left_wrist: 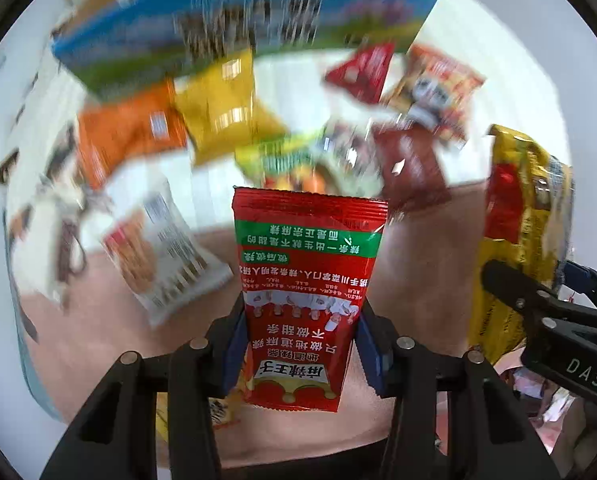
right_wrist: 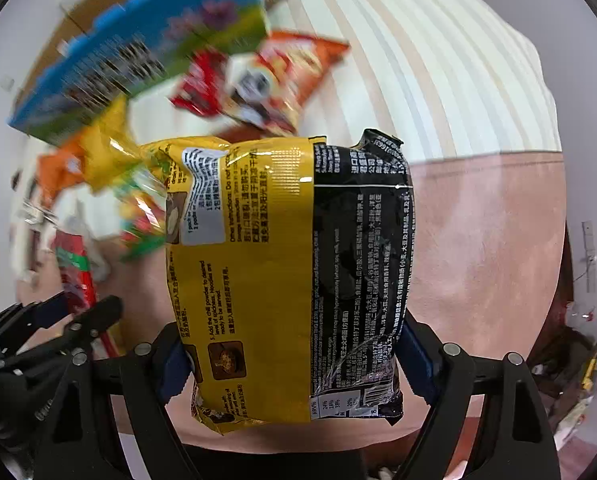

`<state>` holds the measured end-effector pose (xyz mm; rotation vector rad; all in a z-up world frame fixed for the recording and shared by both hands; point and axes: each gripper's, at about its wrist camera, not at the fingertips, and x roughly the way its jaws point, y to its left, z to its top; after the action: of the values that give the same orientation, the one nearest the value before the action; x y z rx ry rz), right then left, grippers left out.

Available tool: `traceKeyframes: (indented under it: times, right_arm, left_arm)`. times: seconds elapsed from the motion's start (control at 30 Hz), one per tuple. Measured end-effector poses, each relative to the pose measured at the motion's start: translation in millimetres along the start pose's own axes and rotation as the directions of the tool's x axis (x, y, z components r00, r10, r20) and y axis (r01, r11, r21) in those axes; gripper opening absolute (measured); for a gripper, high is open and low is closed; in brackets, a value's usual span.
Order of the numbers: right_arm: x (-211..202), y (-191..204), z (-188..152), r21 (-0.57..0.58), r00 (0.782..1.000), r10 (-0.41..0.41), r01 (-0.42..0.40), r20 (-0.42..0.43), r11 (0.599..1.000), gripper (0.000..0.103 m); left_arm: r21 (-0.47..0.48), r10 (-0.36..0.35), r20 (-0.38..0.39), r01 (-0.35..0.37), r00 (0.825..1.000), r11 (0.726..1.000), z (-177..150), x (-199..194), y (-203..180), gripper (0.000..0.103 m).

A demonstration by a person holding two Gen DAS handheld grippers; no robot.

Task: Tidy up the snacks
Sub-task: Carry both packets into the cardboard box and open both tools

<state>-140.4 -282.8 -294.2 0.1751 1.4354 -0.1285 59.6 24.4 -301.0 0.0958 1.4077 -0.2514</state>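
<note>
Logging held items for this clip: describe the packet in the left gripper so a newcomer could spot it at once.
Start at the blue-and-green box beyond the scattered snacks, then come down to the left gripper. Its blue pads clamp a slim red sachet. Unlike the neighbours, it has a green band with Chinese text.

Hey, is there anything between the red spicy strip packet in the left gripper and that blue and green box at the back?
Yes. The red packet is clamped in the left gripper, and loose snack packets lie between it and the blue and green box: a yellow packet, an orange packet and a dark red packet.
</note>
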Motion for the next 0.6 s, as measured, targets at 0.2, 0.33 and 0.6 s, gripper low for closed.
traceKeyframes:
  times: [0.2, 0.33, 0.6]
  right_arm:
    - [-56, 6, 1, -0.022, 0.993, 0.074, -0.072, 0.092, 0.997, 0.088]
    - [-102, 18, 21, -0.068, 0.980, 0.132, -0.123, 0.152, 0.990, 0.088]
    - [-156, 34, 78, -0.156, 0.947, 0.225, -0.193, 0.227, 0.969, 0.088]
  left_arm:
    - [0.001, -0.032, 0.124, 0.032, 0.992, 0.999, 15, -71, 19, 0.045]
    - [-0.013, -0.032, 0.209, 0.036, 0.977, 0.999, 44, -118, 29, 0.045]
    - [-0.102, -0.072, 0.248, 0.100, 0.966, 0.990, 134, -153, 51, 0.045]
